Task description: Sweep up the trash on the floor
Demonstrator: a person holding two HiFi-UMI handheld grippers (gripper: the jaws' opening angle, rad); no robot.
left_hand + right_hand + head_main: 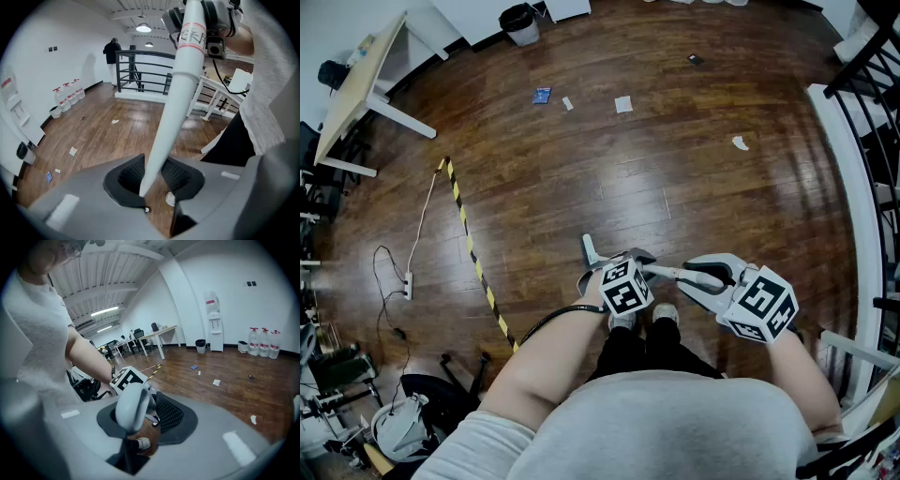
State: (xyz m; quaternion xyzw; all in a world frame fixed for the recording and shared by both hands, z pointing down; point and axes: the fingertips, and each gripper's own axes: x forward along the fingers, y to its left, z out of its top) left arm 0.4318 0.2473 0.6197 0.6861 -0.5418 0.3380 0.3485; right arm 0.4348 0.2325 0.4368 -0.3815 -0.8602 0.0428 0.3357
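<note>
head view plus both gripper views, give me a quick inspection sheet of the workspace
surface: dark glossy wood floor
job's things: white handle held by both tools; sweeping end not in view
clutter: white paper scraps, a blue scrap, a small dark bit, all ahead of the person
tools: left tool shut on the white handle's shaft; right tool shut on its rounded end
cables: white lead to a power strip; yellow-black tape on floor
surroundings: desk, bin, railing
</note>
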